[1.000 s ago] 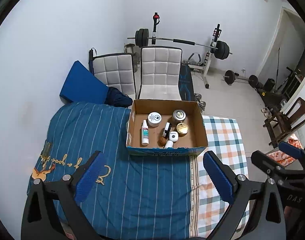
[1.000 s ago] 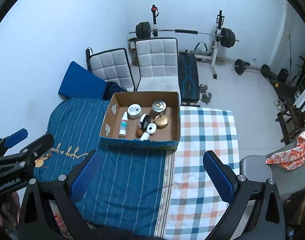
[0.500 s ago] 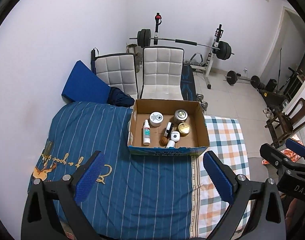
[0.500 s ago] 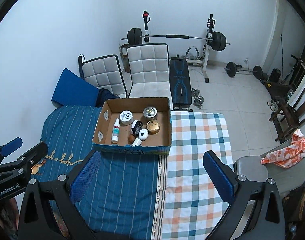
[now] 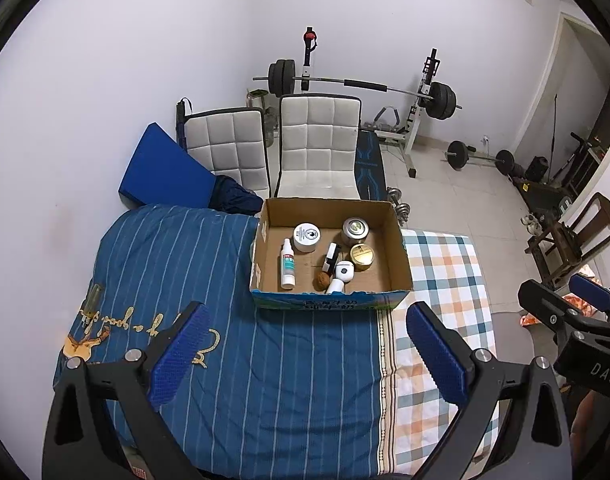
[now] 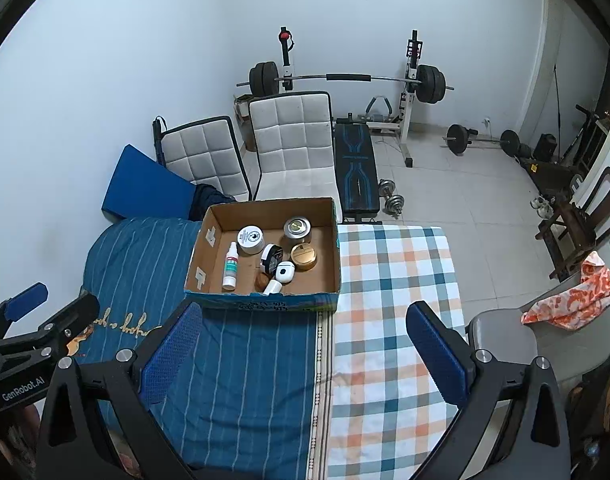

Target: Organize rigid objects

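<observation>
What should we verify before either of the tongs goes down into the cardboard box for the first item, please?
1. Left tongs open and holding nothing: ok.
2. Right tongs open and holding nothing: ok.
3. Cardboard box open at the top, contents exposed: ok.
4. Spray bottle lying apart from the other items, free for a grasp: ok.
5. White earbud case, walnut and black-and-white jar spaced well enough to take one alone: not ok, they are crowded together.
6. Place to set items down, on the striped blue cover or the checked cloth: cannot tell which is meant.
</observation>
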